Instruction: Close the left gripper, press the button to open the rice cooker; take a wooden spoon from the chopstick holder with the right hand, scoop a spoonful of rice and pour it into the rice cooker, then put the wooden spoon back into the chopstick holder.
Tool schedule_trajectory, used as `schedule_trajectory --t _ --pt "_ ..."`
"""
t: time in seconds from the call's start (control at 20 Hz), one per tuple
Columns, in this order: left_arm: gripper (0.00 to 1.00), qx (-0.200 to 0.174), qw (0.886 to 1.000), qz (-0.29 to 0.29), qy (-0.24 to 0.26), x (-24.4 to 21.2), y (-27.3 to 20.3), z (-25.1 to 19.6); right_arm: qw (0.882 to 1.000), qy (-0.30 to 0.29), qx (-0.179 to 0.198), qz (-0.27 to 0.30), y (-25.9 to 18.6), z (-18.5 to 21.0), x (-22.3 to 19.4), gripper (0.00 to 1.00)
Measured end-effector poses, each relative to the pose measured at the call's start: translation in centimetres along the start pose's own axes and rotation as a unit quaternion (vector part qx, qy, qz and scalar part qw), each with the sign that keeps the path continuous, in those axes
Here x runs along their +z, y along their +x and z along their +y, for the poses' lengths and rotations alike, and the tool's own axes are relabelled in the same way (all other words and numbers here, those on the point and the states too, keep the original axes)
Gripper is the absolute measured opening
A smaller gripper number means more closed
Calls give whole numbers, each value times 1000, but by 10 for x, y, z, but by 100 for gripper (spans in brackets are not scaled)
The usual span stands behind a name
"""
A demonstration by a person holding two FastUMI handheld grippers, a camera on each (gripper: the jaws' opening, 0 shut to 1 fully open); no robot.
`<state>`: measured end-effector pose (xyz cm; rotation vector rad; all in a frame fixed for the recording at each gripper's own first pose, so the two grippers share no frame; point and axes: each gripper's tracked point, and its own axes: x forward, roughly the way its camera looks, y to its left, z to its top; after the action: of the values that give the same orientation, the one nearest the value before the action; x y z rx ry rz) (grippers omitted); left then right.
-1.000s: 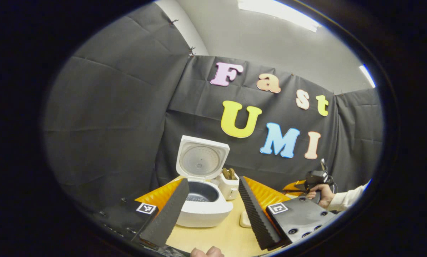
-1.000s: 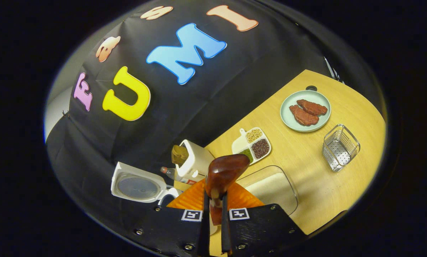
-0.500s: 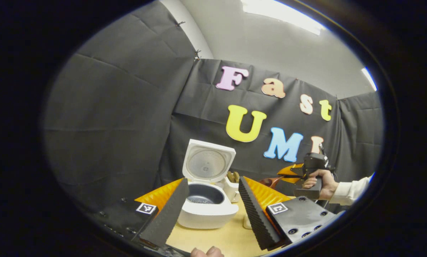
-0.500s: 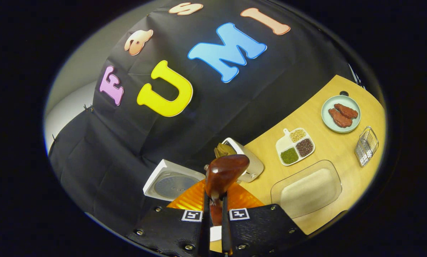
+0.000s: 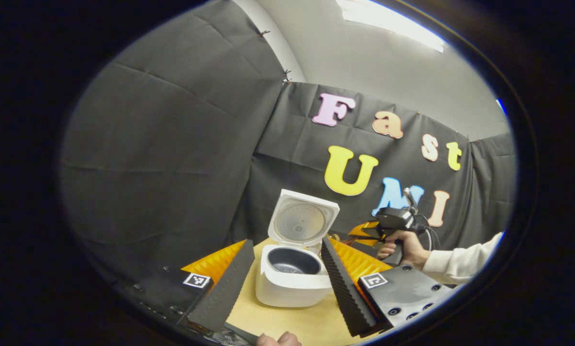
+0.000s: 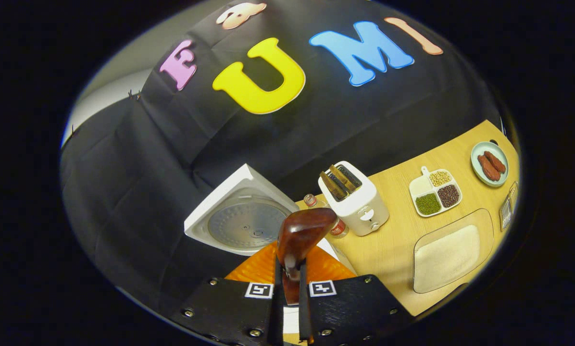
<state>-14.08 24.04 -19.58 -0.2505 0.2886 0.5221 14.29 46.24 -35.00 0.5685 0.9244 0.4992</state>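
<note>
While the rice cooker point(image 5: 292, 281) stands open on the tabletop point(image 6: 393, 250), its lid point(image 6: 242, 223) tipped up at about ten o'clock from the spoon in the right gripper view, the step in hand looks like carrying the wooden spoon point(image 6: 301, 235) toward either the pot or the holder. The right gripper point(image 6: 287, 307) has its jaws pinching the spoon's handle, bowl pointing forward. I cannot tell whether the bowl carries rice, since only its back shows. If it does, the move calls for keeping the bowl level until it is over the dark inner pot point(image 5: 293, 260), then tipping low inside the rim so no grains scatter.

Left gripper point(image 5: 287, 288) hangs with its jaws spread wide, framing the cooker between them in its own view; from there the right hand point(image 5: 405, 247) sits at about two o'clock from the cooker.

Around it, largest first: the clear tray of rice point(image 6: 448, 254) lies at three o'clock from the spoon, the white chopstick holder point(image 6: 355, 199) at one o'clock just beside the lid, the divided dish of beans point(image 6: 434, 197) beyond it, the plate with meat point(image 6: 489, 163) near the far edge. A small bottle point(image 6: 335, 226) stands touching the holder's base, and may crowd the path when the spoon goes back.
</note>
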Motion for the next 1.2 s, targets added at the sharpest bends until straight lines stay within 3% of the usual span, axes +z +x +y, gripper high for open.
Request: schedule_trajectory --t 0.15,0.3,0.4,0.5,0.55,0.75,0.8,0.85,0.95,1.05,1.2 --pt "97 5 1000 2 -7 -3 -8 3 998 -59 -23 9 32 8 -22 13" --pt "94 16 1000 2 -1 -5 -12 12 994 -105 -36 15 52 21 -40 13" --pt "94 23 1000 5 -7 -9 -13 19 986 -157 -46 14 66 27 -46 13" --pt "100 31 999 7 -14 -12 -12 26 976 -211 -48 13 77 34 -55 13" --pt "97 35 999 8 -16 -15 -10 28 969 -240 -47 14 80 39 -62 13" --pt "100 42 999 14 -20 -22 -11 34 922 -384 -40 -3 82 60 -74 13" --pt "94 42 999 14 -20 -23 -10 33 910 -413 -35 -8 84 65 -77 13" --pt "100 42 999 16 -20 -24 -10 33 899 -436 -31 -13 84 69 -80 13" --pt "97 41 999 17 -19 -24 -8 33 876 -480 -31 -22 83 71 -82 13" --pt "94 40 999 17 -16 -26 -6 32 842 -538 -30 -43 81 75 -81 13" --pt "94 38 999 18 -15 -23 -3 31 777 -626 -19 -67 66 85 -89 13"
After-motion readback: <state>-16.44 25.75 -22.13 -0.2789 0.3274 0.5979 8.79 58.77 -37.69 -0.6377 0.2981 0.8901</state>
